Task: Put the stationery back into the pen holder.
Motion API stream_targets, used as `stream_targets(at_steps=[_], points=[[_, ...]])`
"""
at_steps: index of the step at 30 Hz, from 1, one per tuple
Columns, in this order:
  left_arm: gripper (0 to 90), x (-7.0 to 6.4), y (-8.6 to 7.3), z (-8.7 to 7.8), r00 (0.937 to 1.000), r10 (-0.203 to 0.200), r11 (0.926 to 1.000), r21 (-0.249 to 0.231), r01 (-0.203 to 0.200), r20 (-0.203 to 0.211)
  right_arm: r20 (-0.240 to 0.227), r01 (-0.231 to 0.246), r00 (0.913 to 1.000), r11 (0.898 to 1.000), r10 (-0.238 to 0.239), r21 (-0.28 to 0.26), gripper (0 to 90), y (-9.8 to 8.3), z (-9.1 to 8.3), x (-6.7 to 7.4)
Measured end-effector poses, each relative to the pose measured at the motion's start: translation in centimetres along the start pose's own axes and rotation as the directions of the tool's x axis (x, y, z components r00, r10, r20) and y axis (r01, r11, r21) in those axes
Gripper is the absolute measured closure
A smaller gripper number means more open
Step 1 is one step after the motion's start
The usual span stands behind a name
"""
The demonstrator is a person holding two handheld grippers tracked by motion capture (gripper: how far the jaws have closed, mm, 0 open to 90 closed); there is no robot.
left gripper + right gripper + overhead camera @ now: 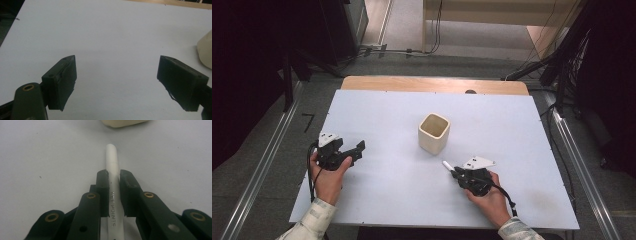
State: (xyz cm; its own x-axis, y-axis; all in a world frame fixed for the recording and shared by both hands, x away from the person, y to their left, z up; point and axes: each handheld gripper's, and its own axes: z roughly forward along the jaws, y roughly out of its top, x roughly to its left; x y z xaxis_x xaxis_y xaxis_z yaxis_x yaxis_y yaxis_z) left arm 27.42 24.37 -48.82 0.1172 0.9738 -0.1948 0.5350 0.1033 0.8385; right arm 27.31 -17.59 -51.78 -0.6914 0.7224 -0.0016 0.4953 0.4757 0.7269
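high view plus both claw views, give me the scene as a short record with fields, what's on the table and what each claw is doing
table: white top, wooden strip along the far edge
cup: cream, square with rounded corners, open top, upright near the centre
pen: white, with printed lettering, lying along the right claw's jaws, tip toward the cup
left claw: open, jaws wide apart, nothing between them, held low over the table's left side
right claw: shut on the pen, near the table, in front of the cup
hands: one on each claw, light sleeves at the near edge
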Motion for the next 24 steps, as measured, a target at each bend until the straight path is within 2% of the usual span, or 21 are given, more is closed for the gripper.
stream_targets(at_steps=[14,20,24], points=[[17.6,0.1,0.0,-0.1,1.0000,-0.006,1.0000,-0.006,0.006,0.000,0.001,-0.026,0.9997,1.000,0.026,-0.014,76.5,0.3,-0.5,-0.4],[17.6,0.1,0.0,-0.1,1.0000,-0.006,1.0000,-0.006,0.006,0.000,0.007,-0.043,0.9990,0.998,0.044,-0.048,76.6,0.7,-1.3,-0.7],[17.6,0.1,0.1,-0.2,1.0000,-0.005,0.9999,-0.009,0.005,-0.002,-0.004,-0.061,0.9981,0.994,0.061,-0.094,76.6,1.2,-2.1,-1.1]])
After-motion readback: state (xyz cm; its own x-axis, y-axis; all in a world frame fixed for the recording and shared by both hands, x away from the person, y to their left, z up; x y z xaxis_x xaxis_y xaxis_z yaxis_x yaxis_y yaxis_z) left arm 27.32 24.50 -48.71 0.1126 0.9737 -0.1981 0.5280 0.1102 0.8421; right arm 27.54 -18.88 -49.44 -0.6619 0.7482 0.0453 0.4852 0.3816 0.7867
